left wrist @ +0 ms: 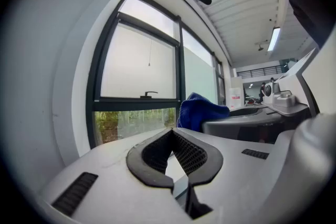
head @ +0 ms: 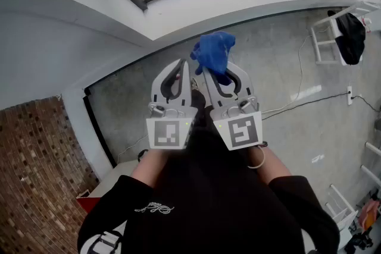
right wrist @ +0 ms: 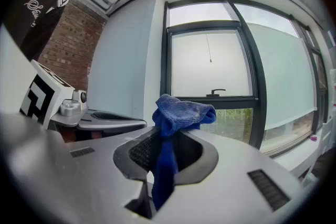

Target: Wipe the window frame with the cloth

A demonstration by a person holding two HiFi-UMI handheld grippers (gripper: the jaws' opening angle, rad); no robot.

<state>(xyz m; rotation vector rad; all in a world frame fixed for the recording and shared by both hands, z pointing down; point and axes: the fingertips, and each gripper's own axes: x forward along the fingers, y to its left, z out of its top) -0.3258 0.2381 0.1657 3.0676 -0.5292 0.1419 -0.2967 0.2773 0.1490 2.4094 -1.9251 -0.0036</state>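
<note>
The left gripper (left wrist: 173, 134) has its ribbed black jaw pads closed tip to tip, with nothing between them. The right gripper (right wrist: 167, 139) has its jaws clamped on a blue, nappy cloth (right wrist: 181, 108). A crumpled bunch projects past the tips at 12 o'clock, and a narrow tail hangs toward 6 o'clock. The dark, straight-barred window frame (right wrist: 233, 98) stands beyond at 1 o'clock, clear of the cloth.

Industrial hall — brick wall (head: 36, 163), concrete floor (head: 286, 74)

Clear air ahead to window frame (right wrist: 231, 98); left gripper (head: 181, 65) just beside right gripper (head: 219, 75).
</note>
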